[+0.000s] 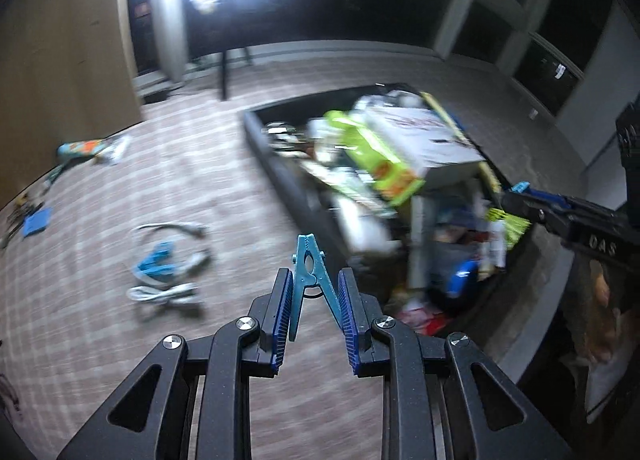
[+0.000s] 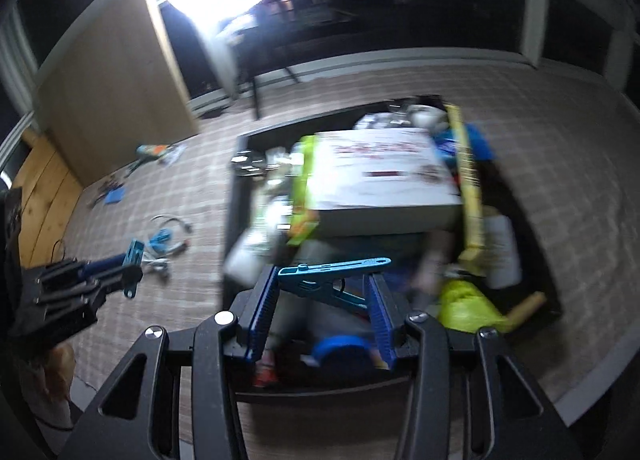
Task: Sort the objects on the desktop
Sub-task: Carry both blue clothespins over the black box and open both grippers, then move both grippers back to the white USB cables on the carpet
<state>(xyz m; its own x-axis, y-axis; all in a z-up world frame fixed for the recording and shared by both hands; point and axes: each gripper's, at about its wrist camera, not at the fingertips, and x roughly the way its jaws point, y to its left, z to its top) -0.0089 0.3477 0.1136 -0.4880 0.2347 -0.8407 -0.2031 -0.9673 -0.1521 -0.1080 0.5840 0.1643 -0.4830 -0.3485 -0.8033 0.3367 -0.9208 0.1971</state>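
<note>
Left tool (image 1: 312,300) grips teal clothespin (image 1: 310,280) upright above desk (image 1: 160,188), beside bin (image 1: 280,168). Right tool (image 2: 322,292) clamps second clothespin (image 2: 332,272) crosswise over bin. Advice: carry both level above opening, release only clear of white box (image 2: 380,176).

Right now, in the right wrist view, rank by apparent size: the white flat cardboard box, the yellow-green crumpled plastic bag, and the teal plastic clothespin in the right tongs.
1. White flat cardboard box, clearly largest.
2 and 3. Teal plastic clothespin and yellow-green crumpled plastic bag look alike; the clothespin sits nearer the camera, so unranked.
</note>
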